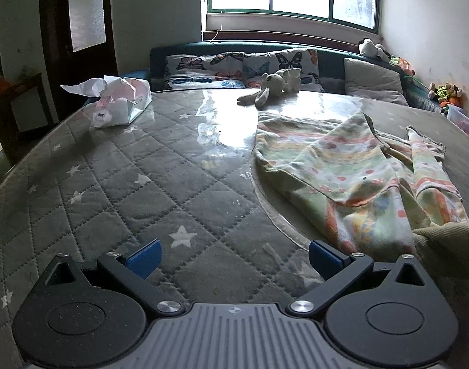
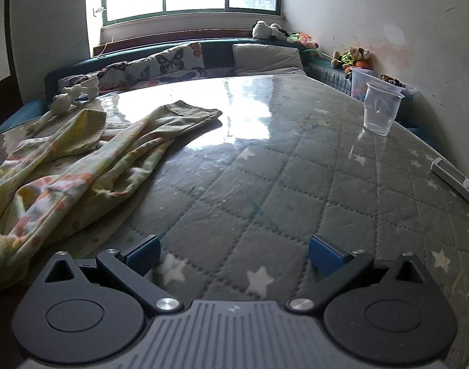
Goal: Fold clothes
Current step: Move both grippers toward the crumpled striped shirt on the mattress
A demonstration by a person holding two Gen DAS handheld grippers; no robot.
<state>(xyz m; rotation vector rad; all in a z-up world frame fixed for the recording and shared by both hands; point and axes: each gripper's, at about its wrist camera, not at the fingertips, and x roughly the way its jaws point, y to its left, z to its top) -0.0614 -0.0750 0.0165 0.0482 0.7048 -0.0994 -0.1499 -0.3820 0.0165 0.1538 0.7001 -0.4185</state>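
Observation:
A crumpled pair of pastel patterned trousers [image 1: 351,166] lies on the quilted star mattress [image 1: 126,184], right of centre in the left wrist view. In the right wrist view the same trousers [image 2: 80,160] spread across the left side, one leg reaching toward the middle. My left gripper [image 1: 234,256] hovers open over bare mattress, its right blue pad just short of the garment's near edge. My right gripper [image 2: 234,253] is open too, above the mattress [image 2: 296,184], with the trousers off to its left. Nothing sits between either pair of fingers.
A tissue pack [image 1: 117,101] lies at the far left and a plush rabbit [image 1: 274,87] near the butterfly pillows [image 1: 222,70]. A clear plastic cup [image 2: 380,109] and a remote [image 2: 459,180] sit near the right edge. A sleeve [image 1: 449,246] intrudes at right.

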